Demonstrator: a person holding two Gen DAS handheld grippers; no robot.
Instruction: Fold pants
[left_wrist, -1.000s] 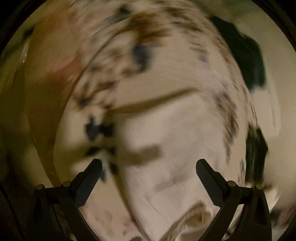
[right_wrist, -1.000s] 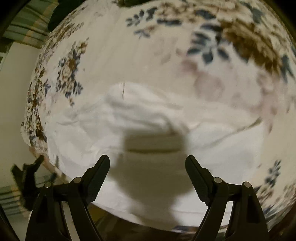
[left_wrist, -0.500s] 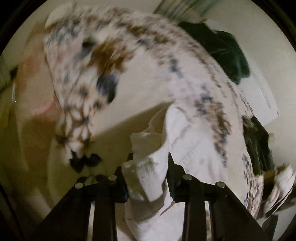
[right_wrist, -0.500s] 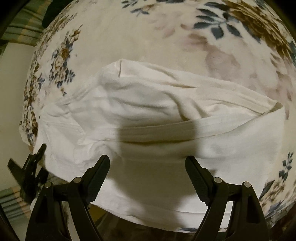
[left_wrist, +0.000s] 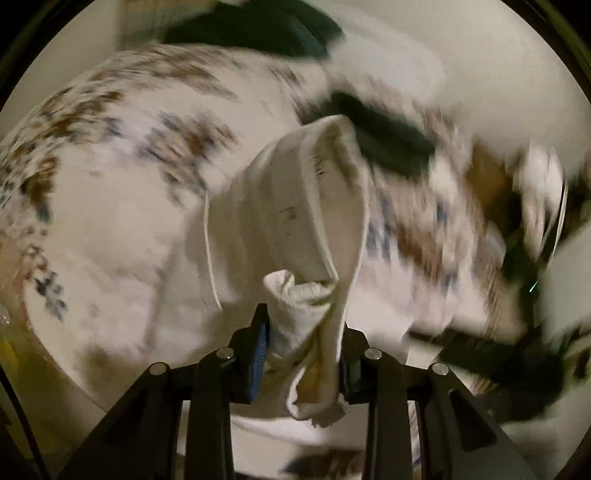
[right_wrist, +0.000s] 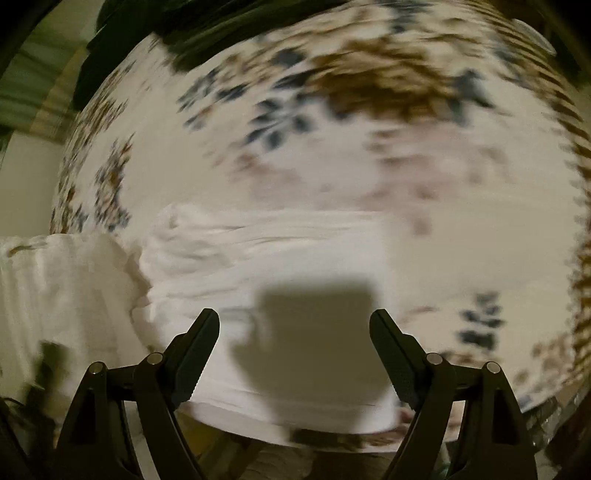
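Left gripper (left_wrist: 301, 354) is clenched on a bunched corner of the white pants (left_wrist: 295, 229), fabric pinched between both pads and lifted off the floral bedspread (left_wrist: 110, 221). From the pinch, the held fold runs up toward 12–1 o'clock, long axis roughly along the fingers, hem band facing the camera; the far end tops out just beside a dark garment (left_wrist: 384, 136) at 1 o'clock. Another dark garment (left_wrist: 251, 29) sits at 12, at the spread's far edge. Open spread from 8 to 11 o'clock; right side at 3–5 is cluttered and smeared by motion blur, can't identify what's there.

Right gripper (right_wrist: 295, 350) is released, jaws spread wide, nothing between them, hovering over the pants (right_wrist: 277, 266). Here the pants lie flat, long axis 9 to 3 o'clock, near edge close to the spread's (right_wrist: 369, 166) edge at 6. Gripper shadow falls on the cloth between the fingers. Bare spread from 10 to 3 o'clock.

Only the right view shows the flat bulk, plus a raised white bunch at 9 o'clock, probably the lifted end. Only the left view shows the pinch itself.
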